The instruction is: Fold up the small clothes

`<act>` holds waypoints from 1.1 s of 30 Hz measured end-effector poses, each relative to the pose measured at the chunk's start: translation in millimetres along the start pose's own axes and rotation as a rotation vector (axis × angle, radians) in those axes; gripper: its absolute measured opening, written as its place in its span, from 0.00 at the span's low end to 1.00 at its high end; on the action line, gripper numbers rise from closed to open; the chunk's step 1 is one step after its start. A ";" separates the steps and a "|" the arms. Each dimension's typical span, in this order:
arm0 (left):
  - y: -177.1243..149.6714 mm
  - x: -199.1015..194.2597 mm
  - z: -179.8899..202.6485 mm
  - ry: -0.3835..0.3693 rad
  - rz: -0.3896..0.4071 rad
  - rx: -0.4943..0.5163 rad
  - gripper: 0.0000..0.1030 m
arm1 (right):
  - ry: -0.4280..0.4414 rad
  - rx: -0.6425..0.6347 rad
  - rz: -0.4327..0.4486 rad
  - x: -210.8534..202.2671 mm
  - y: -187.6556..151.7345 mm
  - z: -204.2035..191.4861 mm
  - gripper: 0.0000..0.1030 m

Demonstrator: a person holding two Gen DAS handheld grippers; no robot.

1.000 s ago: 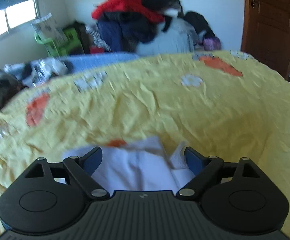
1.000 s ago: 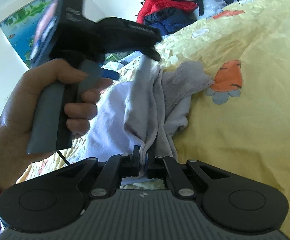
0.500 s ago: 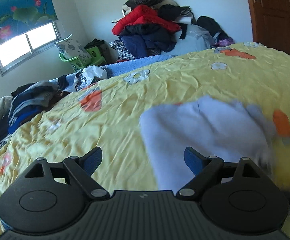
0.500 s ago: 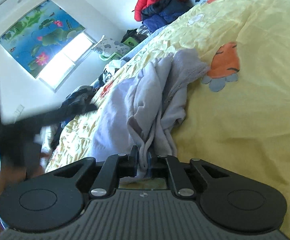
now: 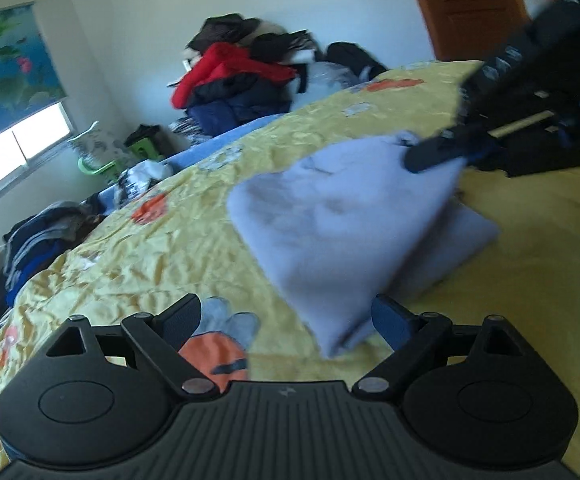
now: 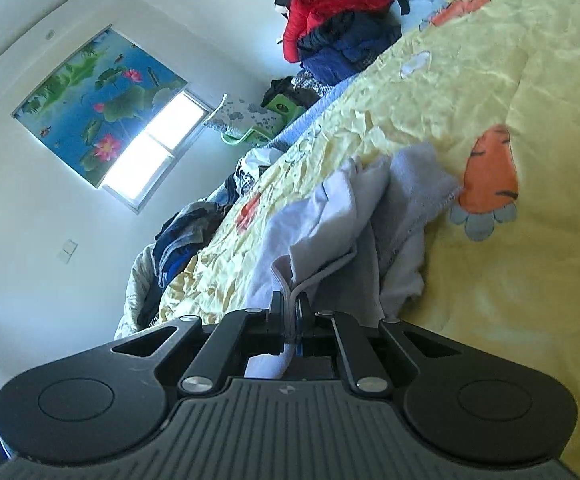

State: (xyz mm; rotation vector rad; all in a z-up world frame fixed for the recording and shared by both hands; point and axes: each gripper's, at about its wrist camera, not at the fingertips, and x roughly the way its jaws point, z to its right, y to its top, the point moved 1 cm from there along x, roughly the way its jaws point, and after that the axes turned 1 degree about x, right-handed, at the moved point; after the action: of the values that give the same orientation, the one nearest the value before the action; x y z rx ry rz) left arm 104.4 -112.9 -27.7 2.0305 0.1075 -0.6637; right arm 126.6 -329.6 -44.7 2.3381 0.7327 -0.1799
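A small pale lilac garment (image 5: 341,232) lies partly folded on the yellow bedspread (image 5: 170,248). My left gripper (image 5: 286,316) is open and empty, just short of the garment's near corner. My right gripper (image 6: 290,308) is shut on an edge of the garment (image 6: 349,220), which trails away from it over the bed. In the left wrist view the right gripper (image 5: 441,152) shows blurred at the garment's far right edge.
A pile of red and dark clothes (image 5: 242,80) sits beyond the bed's far end. Dark clothes (image 5: 38,236) lie at the bed's left side. A green stool (image 5: 102,164) stands under the window. A brown door (image 5: 465,8) is at the back right.
My left gripper has pulled back and to the left from the garment and stays open. My right gripper keeps its hold on the garment's edge and has tilted and drawn it along.
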 end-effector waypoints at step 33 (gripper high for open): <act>-0.3 39.4 -19.1 -0.012 -0.101 -0.223 0.91 | -0.285 -0.437 -0.107 40.4 -30.3 -28.5 0.17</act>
State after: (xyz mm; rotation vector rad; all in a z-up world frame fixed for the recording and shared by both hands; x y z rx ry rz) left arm 145.6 -104.4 -40.0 1.8152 0.2666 -0.6949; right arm 141.7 -274.1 -52.6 1.8150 0.6757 -0.3541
